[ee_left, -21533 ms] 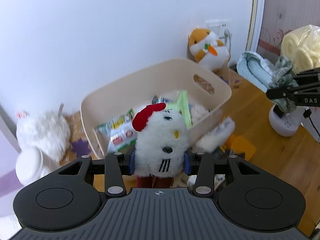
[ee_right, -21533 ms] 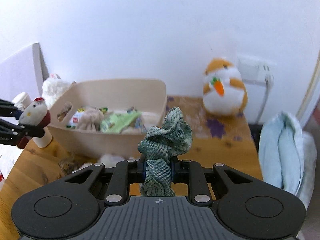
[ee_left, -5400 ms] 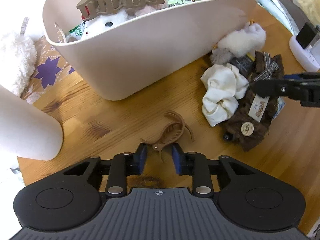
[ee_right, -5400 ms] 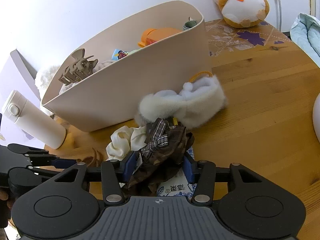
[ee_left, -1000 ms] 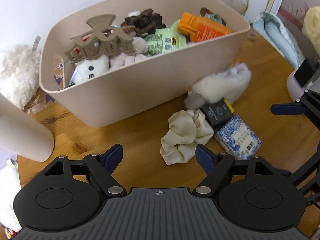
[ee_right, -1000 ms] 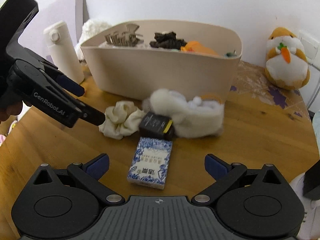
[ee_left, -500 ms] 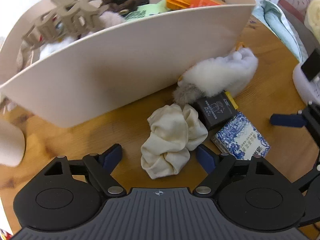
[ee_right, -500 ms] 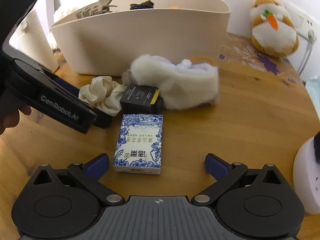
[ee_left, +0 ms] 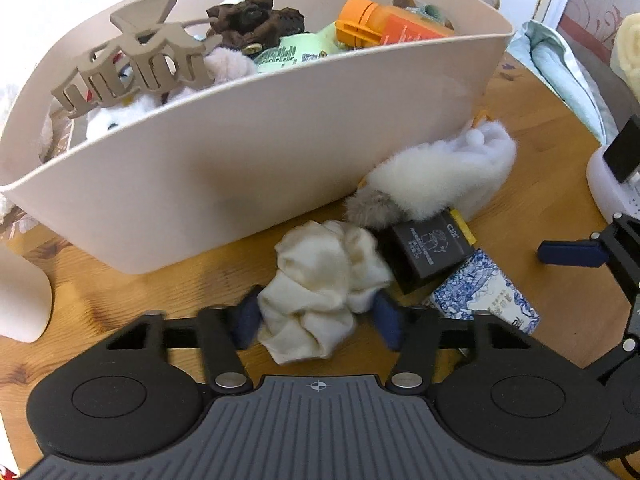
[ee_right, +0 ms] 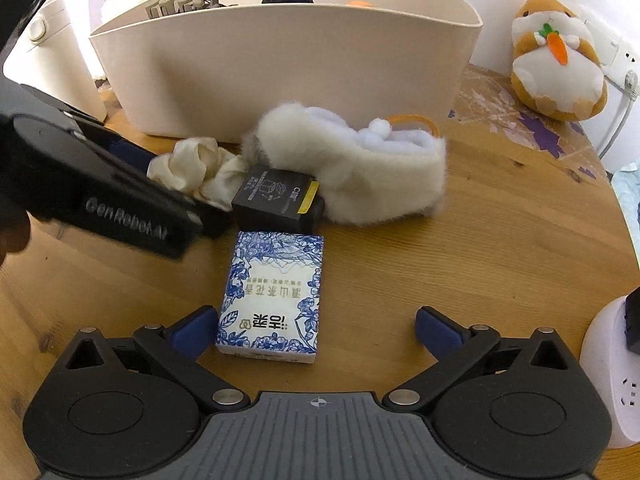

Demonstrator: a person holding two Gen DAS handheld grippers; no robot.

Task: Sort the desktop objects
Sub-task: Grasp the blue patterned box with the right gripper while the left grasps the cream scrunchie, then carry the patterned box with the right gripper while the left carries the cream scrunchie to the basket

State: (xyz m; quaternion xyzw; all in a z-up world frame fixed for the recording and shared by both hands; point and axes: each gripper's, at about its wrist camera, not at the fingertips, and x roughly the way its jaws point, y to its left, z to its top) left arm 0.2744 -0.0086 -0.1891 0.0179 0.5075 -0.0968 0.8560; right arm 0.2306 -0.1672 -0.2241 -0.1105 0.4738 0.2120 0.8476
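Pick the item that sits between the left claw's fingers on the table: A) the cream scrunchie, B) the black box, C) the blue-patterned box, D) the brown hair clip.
A: the left claw is closing around the cream scrunchie, its blue pads at either side of the fabric.

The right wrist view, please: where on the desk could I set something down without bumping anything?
Bare wood lies right of the blue-and-white box, running back to the hamster plush and the white power strip. It is crowded in front of the beige bin: cream scrunchie, black box and fluffy headband touch, with the left claw closing around the scrunchie.
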